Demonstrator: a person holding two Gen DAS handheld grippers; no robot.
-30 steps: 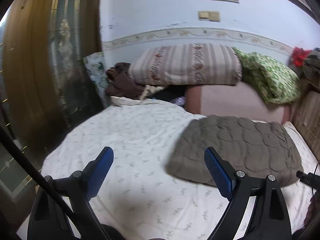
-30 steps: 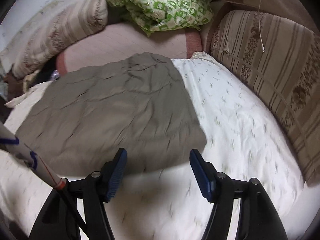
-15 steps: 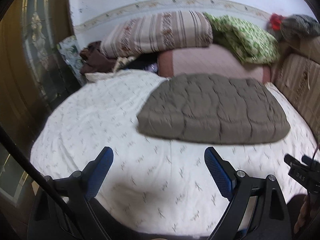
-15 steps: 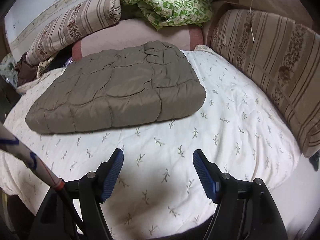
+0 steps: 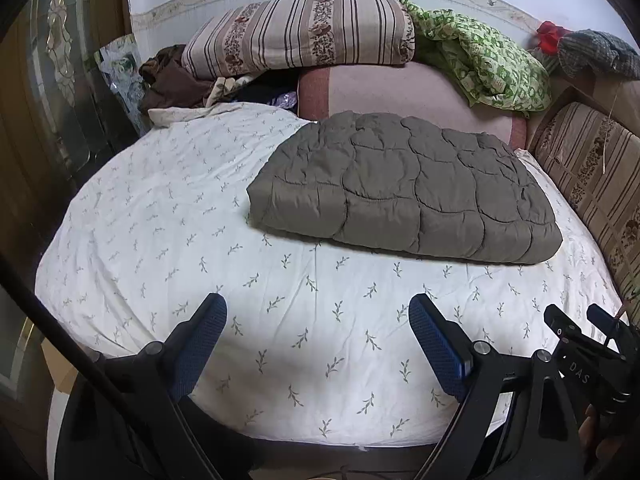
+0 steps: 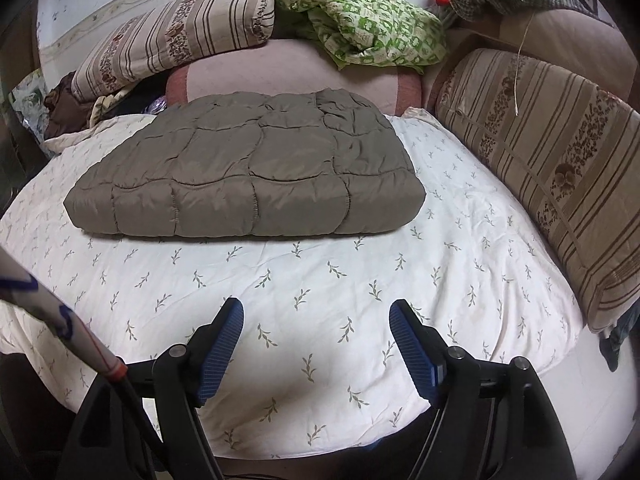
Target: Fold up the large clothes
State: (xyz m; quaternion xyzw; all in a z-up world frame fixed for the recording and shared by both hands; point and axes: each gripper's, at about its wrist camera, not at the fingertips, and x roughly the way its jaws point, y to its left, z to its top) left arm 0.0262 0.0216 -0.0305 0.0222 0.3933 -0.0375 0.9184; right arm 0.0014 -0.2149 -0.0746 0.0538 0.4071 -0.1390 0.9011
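A grey-brown quilted garment (image 5: 404, 188) lies folded into a thick rectangle on the white leaf-print bed cover (image 5: 200, 248); it also shows in the right wrist view (image 6: 248, 176). My left gripper (image 5: 318, 312) is open and empty, hovering over the bed's near edge, well short of the garment. My right gripper (image 6: 316, 316) is open and empty too, also near the front edge, apart from the garment. The right gripper's body shows at the lower right of the left wrist view (image 5: 580, 360).
Striped folded bedding (image 5: 300, 36), a green patterned quilt (image 5: 488, 64) and a pink cushion (image 5: 400, 96) line the back wall. A striped cushion (image 6: 540, 168) runs along the right side. Dark clothes (image 5: 172, 80) pile at the back left by a wooden door (image 5: 48, 80).
Both grippers have pulled back from the garment toward the bed's front edge. The folded garment now lies farther away and rests still on the cover.
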